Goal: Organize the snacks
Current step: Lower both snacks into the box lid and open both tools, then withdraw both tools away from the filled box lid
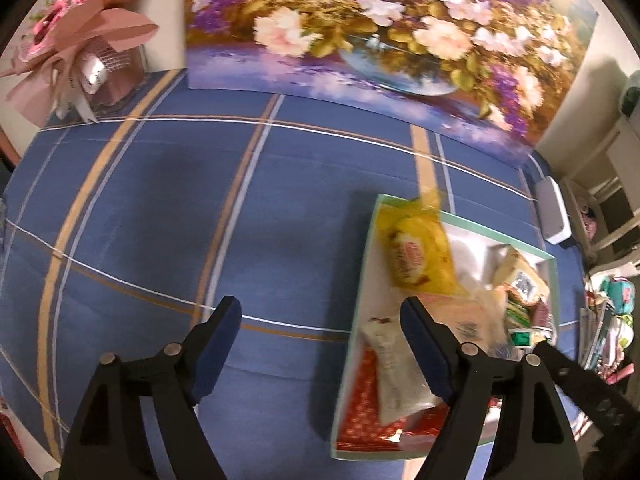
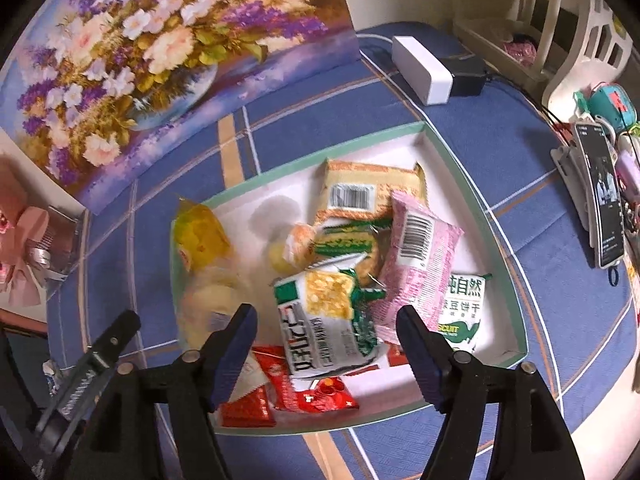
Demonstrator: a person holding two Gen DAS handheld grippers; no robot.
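Hovering released and empty, left tongs (image 1: 320,316) and right tongs (image 2: 326,322) hang over the snack-filled tray (image 2: 460,168).

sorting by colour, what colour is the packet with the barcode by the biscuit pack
Pink packet, patterned; clearest in the right wrist view.

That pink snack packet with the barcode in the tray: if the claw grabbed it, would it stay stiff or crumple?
The pink packet looks like thin, puffed film, so it would probably dent and crumple. It seems light for its size. The glossy wrap might slip between the pads. It leans on other packets in the tray, so pushing it would likely shift them too.
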